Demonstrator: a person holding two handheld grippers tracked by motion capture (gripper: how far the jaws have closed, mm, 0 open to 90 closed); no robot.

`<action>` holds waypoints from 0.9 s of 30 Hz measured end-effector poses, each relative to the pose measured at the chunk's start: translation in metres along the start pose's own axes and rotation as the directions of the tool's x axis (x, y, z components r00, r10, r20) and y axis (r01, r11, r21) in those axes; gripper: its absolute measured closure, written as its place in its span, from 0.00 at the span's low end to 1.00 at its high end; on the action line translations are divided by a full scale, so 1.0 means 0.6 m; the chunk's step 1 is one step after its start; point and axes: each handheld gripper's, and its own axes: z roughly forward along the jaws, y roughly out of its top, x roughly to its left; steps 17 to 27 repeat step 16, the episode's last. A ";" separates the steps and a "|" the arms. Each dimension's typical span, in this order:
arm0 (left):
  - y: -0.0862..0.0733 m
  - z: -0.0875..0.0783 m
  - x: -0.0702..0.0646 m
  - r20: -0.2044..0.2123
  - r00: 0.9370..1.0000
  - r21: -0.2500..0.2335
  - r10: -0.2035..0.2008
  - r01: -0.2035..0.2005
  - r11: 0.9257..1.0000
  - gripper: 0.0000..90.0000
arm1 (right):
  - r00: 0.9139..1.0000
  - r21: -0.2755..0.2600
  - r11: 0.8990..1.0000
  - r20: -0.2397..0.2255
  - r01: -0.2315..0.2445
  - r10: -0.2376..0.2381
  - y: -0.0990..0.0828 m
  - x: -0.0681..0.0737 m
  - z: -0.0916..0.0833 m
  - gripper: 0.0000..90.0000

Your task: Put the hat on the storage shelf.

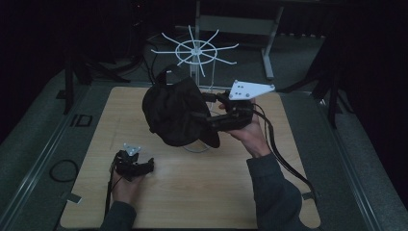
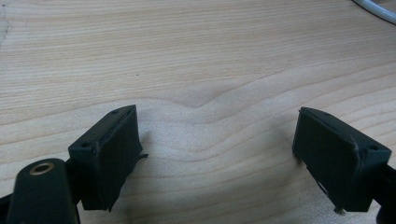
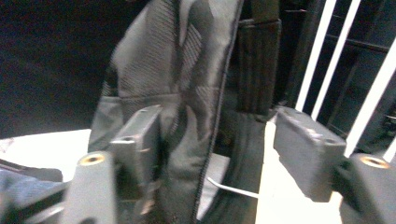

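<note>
My right gripper (image 1: 214,113) is wide open around the black bag (image 1: 175,113), mid-frame, hung on the white rack (image 1: 195,50). Left gripper (image 1: 137,163) is open and empty.

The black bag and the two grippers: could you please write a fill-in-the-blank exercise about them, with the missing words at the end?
1. The black bag hangs in front of a white rack with thin ____ that spread out like spokes.
2. The right gripper has its jaws ____, with the bag's fabric between them.
3. The left gripper rests low over the ____ table, jaws apart.

Missing words: arms; open; wooden
</note>
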 end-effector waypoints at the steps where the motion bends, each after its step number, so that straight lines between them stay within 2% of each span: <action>1: 0.000 0.000 0.000 0.000 1.000 0.000 0.000 0.000 1.000 0.17 | 1.000 0.006 1.000 0.008 0.000 0.000 0.000 0.000 0.000 0.26; 3: 0.000 0.000 0.000 0.000 1.000 0.000 0.000 0.000 1.000 0.17 | 1.000 0.010 1.000 0.013 0.001 -0.001 0.000 0.000 0.000 0.24; 5: 0.000 0.000 0.000 0.000 1.000 0.000 0.000 0.000 1.000 0.17 | 0.999 0.018 1.000 0.040 -0.006 0.005 -0.001 0.001 -0.001 0.18; 11: 0.000 0.000 0.000 0.000 1.000 0.000 0.000 0.000 1.000 0.17 | 0.997 0.022 1.000 0.071 -0.011 0.009 -0.001 0.000 -0.005 0.15; 16: 0.000 0.000 0.000 0.001 1.000 0.001 -0.002 0.002 1.000 0.17 | 0.997 0.003 1.000 0.074 -0.028 0.028 -0.008 -0.006 -0.014 0.15; 27: 0.000 0.000 0.000 0.001 1.000 0.001 -0.002 0.002 1.000 0.17 | 0.997 0.003 1.000 0.074 -0.028 0.028 -0.008 -0.006 -0.014 0.15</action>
